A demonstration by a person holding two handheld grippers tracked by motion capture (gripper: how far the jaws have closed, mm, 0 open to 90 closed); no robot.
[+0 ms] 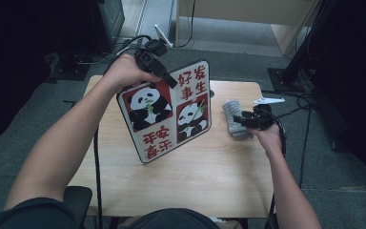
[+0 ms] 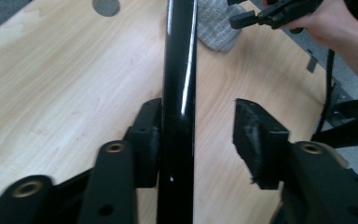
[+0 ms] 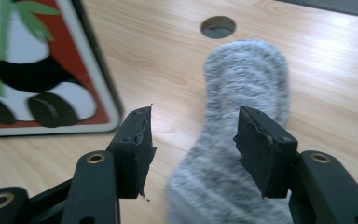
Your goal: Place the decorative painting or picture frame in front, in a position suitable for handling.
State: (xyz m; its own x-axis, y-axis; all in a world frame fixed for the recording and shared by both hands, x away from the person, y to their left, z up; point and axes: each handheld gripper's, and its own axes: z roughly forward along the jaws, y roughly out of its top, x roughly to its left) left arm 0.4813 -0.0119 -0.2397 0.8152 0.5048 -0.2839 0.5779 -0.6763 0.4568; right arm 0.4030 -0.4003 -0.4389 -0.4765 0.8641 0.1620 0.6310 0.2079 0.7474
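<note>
A panda picture board [image 1: 167, 112] with red characters stands tilted on its lower edge on the wooden table [image 1: 219, 176]. My left gripper [image 1: 170, 80] sits at its top edge. In the left gripper view the board's black edge [image 2: 179, 70] runs between the open jaws: the left pad [image 2: 147, 140] lies against it and the right pad [image 2: 256, 140] stands well clear. A grey sock [image 1: 232, 112] lies flat to the board's right. My right gripper [image 1: 237, 119] hovers open just over the sock [image 3: 247, 74], its pads apart on either side and not pressing it.
A round cable hole [image 3: 218, 26] is in the tabletop beyond the sock. A small white and blue object [image 1: 268, 100] lies at the table's far right edge. Black stands and cables crowd the floor at the back and right.
</note>
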